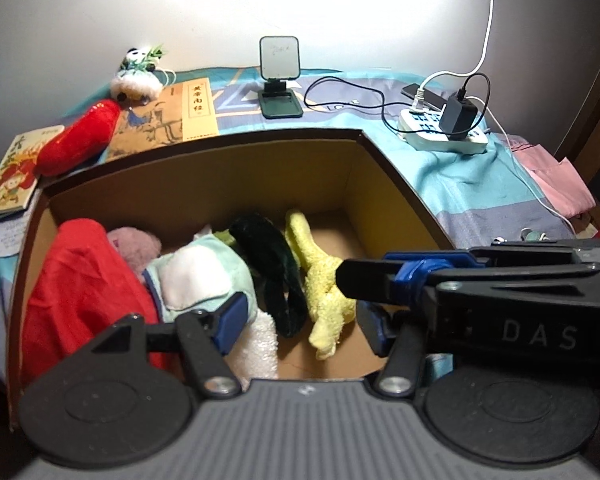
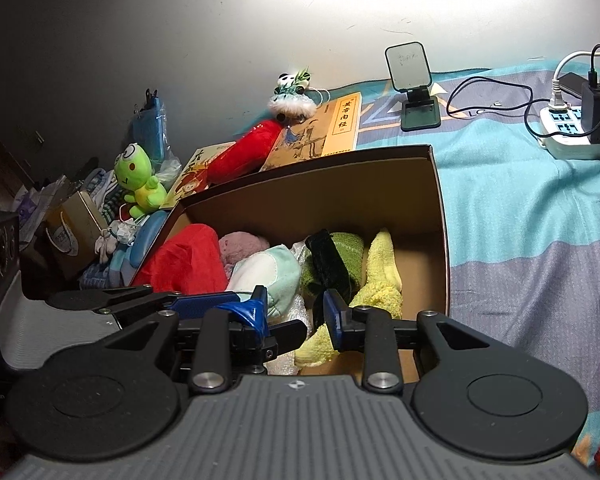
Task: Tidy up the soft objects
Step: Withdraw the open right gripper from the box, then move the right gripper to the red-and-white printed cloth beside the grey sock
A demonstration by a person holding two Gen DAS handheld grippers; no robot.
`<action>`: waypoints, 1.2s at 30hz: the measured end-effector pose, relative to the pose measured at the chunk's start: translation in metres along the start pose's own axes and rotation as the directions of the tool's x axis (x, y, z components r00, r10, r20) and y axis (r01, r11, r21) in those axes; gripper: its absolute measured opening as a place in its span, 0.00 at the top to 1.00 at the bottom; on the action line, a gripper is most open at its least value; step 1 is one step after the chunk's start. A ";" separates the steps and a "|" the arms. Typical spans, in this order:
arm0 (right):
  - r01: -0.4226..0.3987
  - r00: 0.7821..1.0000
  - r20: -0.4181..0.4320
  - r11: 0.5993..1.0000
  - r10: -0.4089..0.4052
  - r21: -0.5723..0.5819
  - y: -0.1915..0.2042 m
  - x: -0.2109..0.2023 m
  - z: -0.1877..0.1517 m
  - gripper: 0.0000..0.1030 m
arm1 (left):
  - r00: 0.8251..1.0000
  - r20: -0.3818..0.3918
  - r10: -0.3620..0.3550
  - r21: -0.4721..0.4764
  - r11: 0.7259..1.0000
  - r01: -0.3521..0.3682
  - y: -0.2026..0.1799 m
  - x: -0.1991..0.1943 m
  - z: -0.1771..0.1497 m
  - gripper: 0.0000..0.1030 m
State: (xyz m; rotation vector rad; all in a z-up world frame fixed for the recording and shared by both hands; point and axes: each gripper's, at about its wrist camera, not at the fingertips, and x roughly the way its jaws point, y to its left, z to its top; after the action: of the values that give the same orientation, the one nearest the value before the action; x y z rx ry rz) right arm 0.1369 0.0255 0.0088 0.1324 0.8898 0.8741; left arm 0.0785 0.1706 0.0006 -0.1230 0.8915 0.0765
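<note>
Left gripper [image 1: 300,320]: grey ribbed base plate w/ a small cross mark at centre front, flanked by two black round discs w/ raised circles. Black link arms ran fwd from silver screw heads; fingers [image 1: 230,326] were blue pads on black mounts. Right gripper [image 2: 296,312] had the same build: grey ribbed plate, black discs, silver screws, black triangular brackets, blue pads [image 2: 334,318]. Seen from the left cam, the right unit's side was black w/ white letters "DAS" and a blue clamp piece. From the right cam, the left unit showed blue tape wrapped near its finger & small screws.
</note>
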 end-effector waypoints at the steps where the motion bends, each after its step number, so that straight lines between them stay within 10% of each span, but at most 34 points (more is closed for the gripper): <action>1: -0.001 1.000 0.002 1.000 0.001 -0.007 0.002 -0.002 -0.001 0.87 | 1.000 0.001 0.016 0.005 1.000 -0.016 -0.002 -0.003 -0.002 0.44; 24: -0.052 0.997 -0.053 0.996 0.048 -0.070 0.008 -0.037 -0.046 0.87 | 0.989 -0.023 0.145 -0.028 0.989 -0.146 -0.048 -0.035 -0.056 0.44; 36: 0.003 0.989 -0.147 0.999 -0.008 -0.036 -0.039 -0.050 -0.088 0.86 | 0.987 -0.154 0.048 -0.001 0.999 -0.049 -0.106 0.004 -0.094 0.43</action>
State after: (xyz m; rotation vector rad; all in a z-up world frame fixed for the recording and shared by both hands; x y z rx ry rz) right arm 0.0810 -0.0575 -0.0342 0.0341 1.0113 0.9028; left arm 0.0206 0.0530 -0.0526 -0.1133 1.0487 0.1156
